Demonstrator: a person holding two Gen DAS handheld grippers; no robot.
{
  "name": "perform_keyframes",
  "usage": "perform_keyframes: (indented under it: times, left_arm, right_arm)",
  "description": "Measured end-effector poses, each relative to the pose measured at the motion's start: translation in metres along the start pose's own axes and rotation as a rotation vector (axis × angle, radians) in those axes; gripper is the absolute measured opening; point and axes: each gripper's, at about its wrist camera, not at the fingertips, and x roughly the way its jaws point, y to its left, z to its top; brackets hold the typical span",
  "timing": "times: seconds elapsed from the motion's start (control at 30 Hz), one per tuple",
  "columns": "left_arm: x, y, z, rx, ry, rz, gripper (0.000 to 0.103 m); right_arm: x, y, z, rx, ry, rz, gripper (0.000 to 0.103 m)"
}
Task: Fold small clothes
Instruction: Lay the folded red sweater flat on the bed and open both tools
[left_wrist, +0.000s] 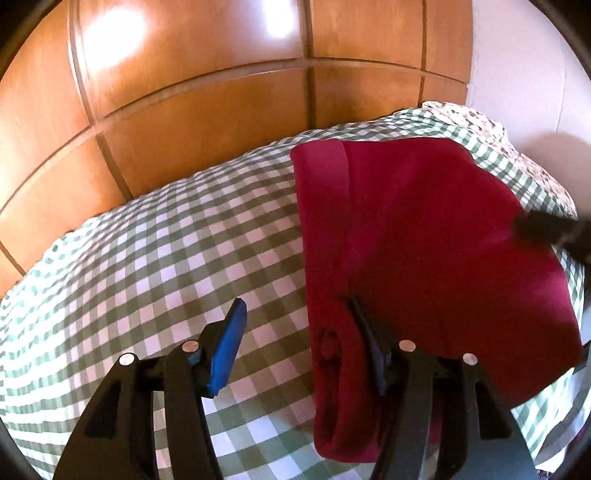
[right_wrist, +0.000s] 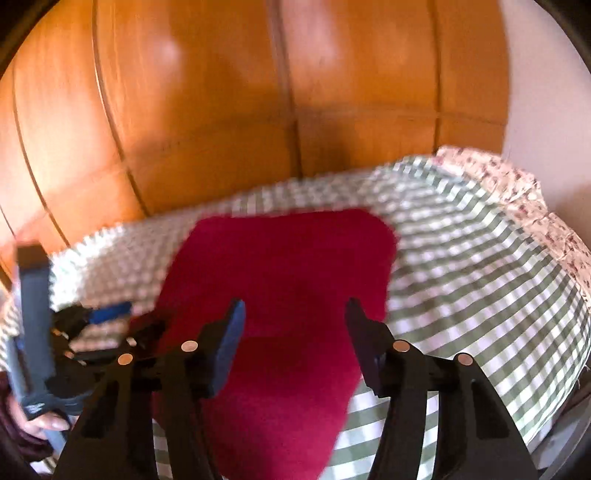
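Your left gripper (left_wrist: 295, 325) hangs with jaws apart, gripping nothing: one pad over the checked bed cover (left_wrist: 147, 258), the other over the rolled near edge of the single red garment (left_wrist: 424, 229). Your right gripper (right_wrist: 293, 325) is also released, the garment lying folded on the bed beneath and ahead of it. That view is blurred; your left hand (right_wrist: 40, 424) is cut off at its edge.
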Motion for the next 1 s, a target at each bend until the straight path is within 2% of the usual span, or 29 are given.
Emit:
perform_keyframes:
  times: [0.07,0.13,0.23,0.33,0.47,0.73,0.87,1.0]
  left_arm:
    - [0.003,0.005,-0.001,-0.023,0.005,-0.011,0.061]
    - [0.003,0.009,-0.001,-0.056,0.015,-0.026,0.061]
    - [-0.001,0.01,-0.001,-0.09,0.012,-0.034,0.061]
    - [-0.007,0.009,-0.005,-0.093,-0.012,-0.01,0.067]
    - [-0.014,0.011,-0.011,-0.112,-0.021,-0.001,0.068]
    - [-0.02,0.014,-0.022,-0.128,-0.024,-0.008,0.069]
    - [-0.017,0.014,-0.025,-0.138,-0.018,-0.015,0.07]
    - [-0.022,0.017,-0.025,-0.153,-0.016,-0.017,0.07]
  right_arm:
    - [0.025,0.004,-0.014,-0.013,0.059,-0.043,0.056]
    - [0.033,0.005,-0.022,-0.005,0.008,-0.073,0.056]
    - [0.028,0.002,-0.019,0.029,0.01,-0.075,0.057]
    - [0.021,0.008,-0.02,0.009,0.008,-0.109,0.056]
    - [0.002,0.018,-0.023,0.007,-0.007,-0.139,0.056]
    - [-0.034,0.043,-0.051,-0.084,-0.008,-0.148,0.056]
    - [-0.027,0.047,-0.067,-0.107,0.023,-0.179,0.058]
    - [-0.025,0.056,-0.069,-0.122,0.017,-0.228,0.059]
